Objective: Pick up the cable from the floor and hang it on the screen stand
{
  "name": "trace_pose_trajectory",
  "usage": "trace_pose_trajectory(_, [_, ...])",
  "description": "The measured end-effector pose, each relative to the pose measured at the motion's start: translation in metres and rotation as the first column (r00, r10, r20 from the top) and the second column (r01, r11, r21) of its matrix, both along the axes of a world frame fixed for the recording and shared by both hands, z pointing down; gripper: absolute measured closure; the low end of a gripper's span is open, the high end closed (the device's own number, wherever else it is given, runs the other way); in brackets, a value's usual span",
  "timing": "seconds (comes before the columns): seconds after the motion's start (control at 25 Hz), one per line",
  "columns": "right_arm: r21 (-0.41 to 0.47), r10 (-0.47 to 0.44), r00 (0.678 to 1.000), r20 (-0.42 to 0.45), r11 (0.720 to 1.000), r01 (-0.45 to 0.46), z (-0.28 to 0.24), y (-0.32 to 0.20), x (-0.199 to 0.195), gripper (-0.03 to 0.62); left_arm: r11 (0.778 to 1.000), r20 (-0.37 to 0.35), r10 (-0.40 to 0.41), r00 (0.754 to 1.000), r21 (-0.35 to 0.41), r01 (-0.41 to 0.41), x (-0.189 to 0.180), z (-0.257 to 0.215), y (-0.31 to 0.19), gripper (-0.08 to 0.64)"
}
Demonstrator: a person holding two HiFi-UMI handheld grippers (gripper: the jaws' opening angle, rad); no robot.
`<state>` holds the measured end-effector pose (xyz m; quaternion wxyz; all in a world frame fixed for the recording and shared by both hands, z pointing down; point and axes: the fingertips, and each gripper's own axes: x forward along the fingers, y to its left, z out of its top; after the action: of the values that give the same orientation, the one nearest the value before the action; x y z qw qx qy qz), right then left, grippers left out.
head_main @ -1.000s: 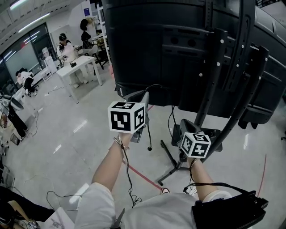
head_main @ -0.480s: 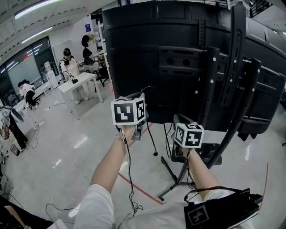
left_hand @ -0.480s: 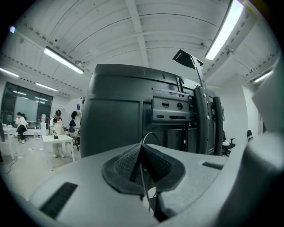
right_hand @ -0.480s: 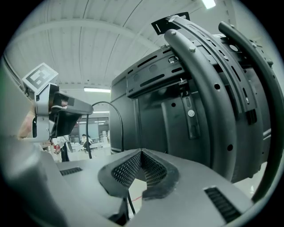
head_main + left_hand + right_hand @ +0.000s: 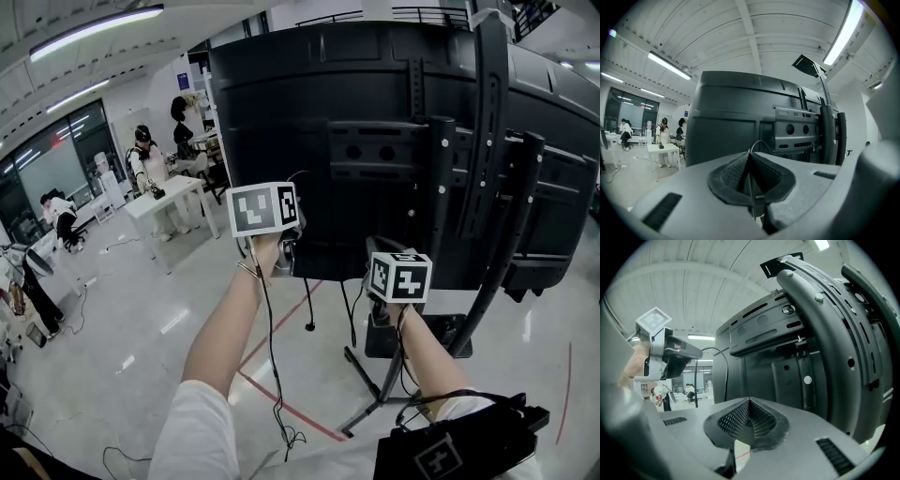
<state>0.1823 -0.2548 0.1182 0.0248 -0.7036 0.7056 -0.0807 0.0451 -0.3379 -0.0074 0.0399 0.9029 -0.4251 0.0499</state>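
The big black screen [image 5: 309, 141] fills the room from twelve round to three o'clock, its back panel toward me. It is carried on the dark uprights of the screen stand [image 5: 514, 234] at two o'clock. The left gripper [image 5: 750, 153] and, at its four o'clock, the right gripper [image 5: 749, 401] have both climbed in the last second, from the panel's lower edge to well up in front of it. The left one's jaws are pinched tight on the thin cable [image 5: 727, 378]. The cable loops out past the tips and hangs in a strand, and its free end [image 5: 309, 326] now dangles clear of the floor [image 5: 159, 328]. The right one's jaws are closed too, with nothing I can see between them. The pick-up looks done to me. What's left, I reckon, is draping the cable over the stand.
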Motion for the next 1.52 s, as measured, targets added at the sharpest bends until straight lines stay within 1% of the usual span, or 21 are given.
trace_pose_trajectory(0.16, [0.029,0.0,1.0,0.013,1.0,0.0,-0.01,-0.01,0.016,0.574,1.0,0.023,-0.022,0.999,0.006,0.021,0.014,-0.02,-0.021,0.545])
trace_pose_trajectory(0.28, [0.033,-0.001,1.0,0.022,0.999,0.0,-0.015,-0.01,0.011,0.574,1.0,0.047,-0.014,0.999,0.014,0.013,0.015,-0.034,-0.024,0.545])
trace_pose_trajectory(0.48, [0.02,-0.004,1.0,0.023,1.0,0.003,-0.015,-0.015,0.009,0.574,0.999,0.049,0.009,0.999,0.036,-0.011,0.025,-0.061,-0.024,0.545])
trace_pose_trajectory(0.64, [0.022,-0.007,1.0,0.027,1.0,0.006,-0.015,-0.016,0.008,0.574,0.996,0.059,0.013,0.998,0.082,-0.018,0.03,-0.09,-0.019,0.545])
trace_pose_trajectory(1.0, [0.016,-0.011,0.999,0.05,1.0,0.01,-0.012,-0.012,0.014,0.575,0.99,0.056,0.06,0.997,0.122,-0.067,0.056,-0.135,0.007,0.545])
trace_pose_trajectory(1.12, [0.025,-0.016,0.998,0.062,1.0,0.014,-0.013,-0.009,0.013,0.574,0.987,0.071,0.101,0.992,0.116,-0.109,0.071,-0.139,0.018,0.545])
trace_pose_trajectory(1.24, [0.028,-0.012,0.997,0.071,1.0,0.01,-0.011,-0.004,0.015,0.574,0.983,0.07,0.142,0.987,0.104,-0.149,0.083,-0.137,0.034,0.545])
trace_pose_trajectory(1.52, [0.03,0.007,0.996,0.093,0.999,-0.01,-0.001,0.007,0.02,0.574,0.974,0.07,0.2,0.977,0.091,-0.206,0.113,-0.119,0.057,0.545])
